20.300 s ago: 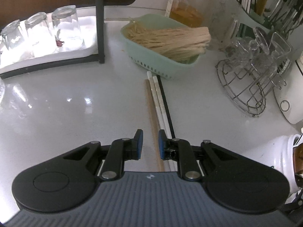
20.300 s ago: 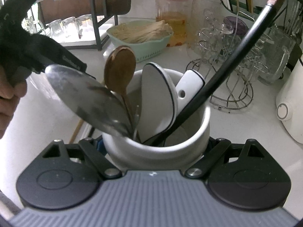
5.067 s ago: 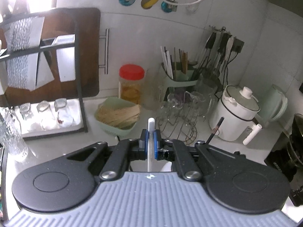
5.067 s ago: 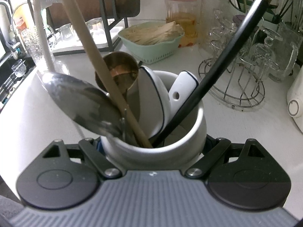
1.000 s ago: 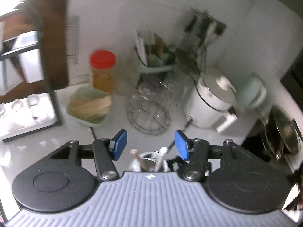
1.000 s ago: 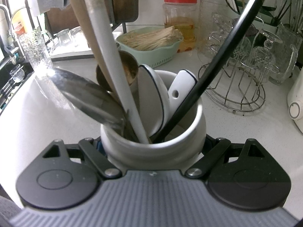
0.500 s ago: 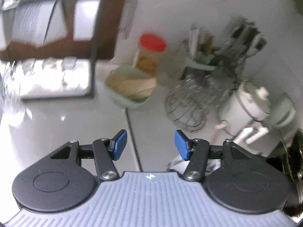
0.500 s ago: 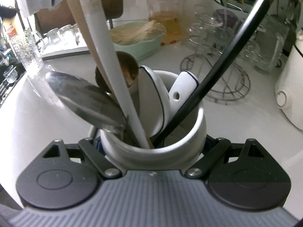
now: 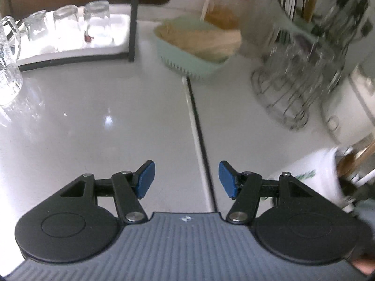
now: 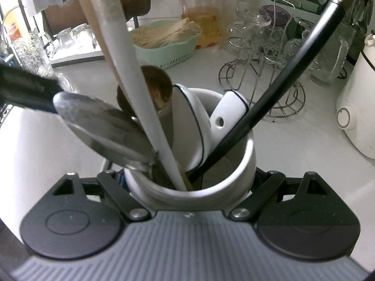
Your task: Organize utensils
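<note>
My left gripper (image 9: 186, 179) is open over the grey counter, and its jaws have just opened a little further with nothing between them. Below it a white chopstick (image 9: 192, 119) and a black chopstick (image 9: 199, 128) lie side by side, running away from me towards the green basket. My right gripper (image 10: 189, 178) is shut on the white ceramic utensil holder (image 10: 236, 178), seen also in the left wrist view (image 9: 311, 175). The holder contains a metal spoon (image 10: 103, 124), a wooden spoon (image 10: 161, 84), white ceramic spoons (image 10: 229, 114), a black chopstick (image 10: 276, 93) and a white chopstick (image 10: 131, 58).
A green basket of wooden sticks (image 9: 194, 44) stands beyond the chopsticks, with a red-lidded jar (image 9: 225, 7) behind it. A wire rack of glasses (image 9: 293, 82) is at the right, and a tray of upturned glasses (image 9: 70, 23) at the back left. A white cooker (image 10: 358, 117) stands at the far right.
My left gripper has dropped towards the counter and tipped down, so the two chopsticks now lie under its jaws. The right gripper still holds the holder in place.
</note>
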`<state>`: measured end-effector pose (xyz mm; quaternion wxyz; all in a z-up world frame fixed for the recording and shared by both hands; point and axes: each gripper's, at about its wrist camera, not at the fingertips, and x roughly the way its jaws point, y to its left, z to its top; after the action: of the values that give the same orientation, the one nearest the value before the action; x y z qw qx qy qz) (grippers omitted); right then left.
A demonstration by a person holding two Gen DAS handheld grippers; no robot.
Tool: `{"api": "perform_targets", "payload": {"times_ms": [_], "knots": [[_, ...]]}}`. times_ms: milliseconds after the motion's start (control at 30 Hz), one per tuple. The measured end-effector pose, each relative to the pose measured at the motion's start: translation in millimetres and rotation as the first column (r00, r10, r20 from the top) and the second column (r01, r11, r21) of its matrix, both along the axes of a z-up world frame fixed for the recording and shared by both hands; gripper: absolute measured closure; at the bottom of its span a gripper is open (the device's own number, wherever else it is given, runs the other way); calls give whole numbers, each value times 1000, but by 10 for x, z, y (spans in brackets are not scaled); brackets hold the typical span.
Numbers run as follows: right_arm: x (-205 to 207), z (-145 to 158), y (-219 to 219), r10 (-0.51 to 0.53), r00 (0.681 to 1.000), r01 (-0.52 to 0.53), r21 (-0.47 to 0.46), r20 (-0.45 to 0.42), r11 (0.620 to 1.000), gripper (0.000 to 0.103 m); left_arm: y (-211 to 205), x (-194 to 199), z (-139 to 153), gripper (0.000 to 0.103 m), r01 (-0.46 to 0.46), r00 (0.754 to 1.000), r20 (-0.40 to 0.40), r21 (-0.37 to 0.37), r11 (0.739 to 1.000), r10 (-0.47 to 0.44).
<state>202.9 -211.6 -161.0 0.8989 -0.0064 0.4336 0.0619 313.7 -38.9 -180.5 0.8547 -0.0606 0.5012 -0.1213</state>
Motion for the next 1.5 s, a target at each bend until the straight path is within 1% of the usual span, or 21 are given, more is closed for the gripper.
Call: {"api": "perform_targets", "payload": {"times_ms": [100,167,300,400,500,600,667,800,867,933,967,1000,1033,1100,1133,1167,1367,1500], "knots": [[-27,0,-15,-3,1000,3,3,4,1000,11,-90,-69,-142,37,20,1000,6,36,999,-20],[-42,1,-22,-1,1000,1,5,9,1000,11,-140,-119,-199,37,24,1000,18,73,997,-25],[-99,-15,-10,-4,999,4,-1,44,1000,11,-203,-177,-304,37,38,999,15,120,992,-40],[-130,-33,-1,-12,998,12,-1,65,1000,11,-228,-203,-327,37,43,999,13,138,989,-45],[-155,-40,0,-28,997,28,8,78,1000,11,-227,-246,-329,37,43,999,14,125,991,-45],[-171,-43,-1,-31,996,30,9,89,1000,11,-264,-254,-347,37,44,999,16,152,987,-47],[-182,-49,-3,-27,995,26,10,98,1000,11,-288,-278,-368,37,43,998,38,153,987,-49],[-226,-58,-24,-28,993,26,13,113,1000,11,-368,-300,-407,36,53,993,88,216,975,-74],[-242,-57,-23,-31,993,29,15,116,999,11,-351,-291,-411,36,44,995,84,205,978,-62],[-252,-56,-29,-31,993,29,16,118,999,11,-344,-280,-404,39,34,995,80,208,978,-51],[-253,-55,-31,-30,993,28,17,119,999,11,-328,-274,-394,45,14,996,78,208,978,-31],[-252,-57,-35,-27,992,25,19,120,1000,11,-314,-275,-385,54,-1,997,77,209,978,-16],[-253,-62,-39,-23,992,20,20,121,1000,11,-299,-274,-375,59,-12,997,74,207,978,-4],[-259,-65,-37,-14,992,12,15,128,1000,11,-268,-277,-358,83,-23,998,66,200,979,10],[-260,-66,-38,-13,992,11,16,129,1000,11,-255,-280,-352,89,-22,998,58,195,980,11],[-260,-65,-38,-12,992,10,16,129,1000,11,-239,-286,-347,97,-23,999,49,190,981,14],[-247,-48,-36,-1,992,-1,15,122,1000,11,-135,-420,-322,98,-28,1000,7,186,982,27],[-240,-45,-36,20,992,-22,15,122,1000,11,-63,-585,-303,98,-32,999,-20,199,979,36]]}}
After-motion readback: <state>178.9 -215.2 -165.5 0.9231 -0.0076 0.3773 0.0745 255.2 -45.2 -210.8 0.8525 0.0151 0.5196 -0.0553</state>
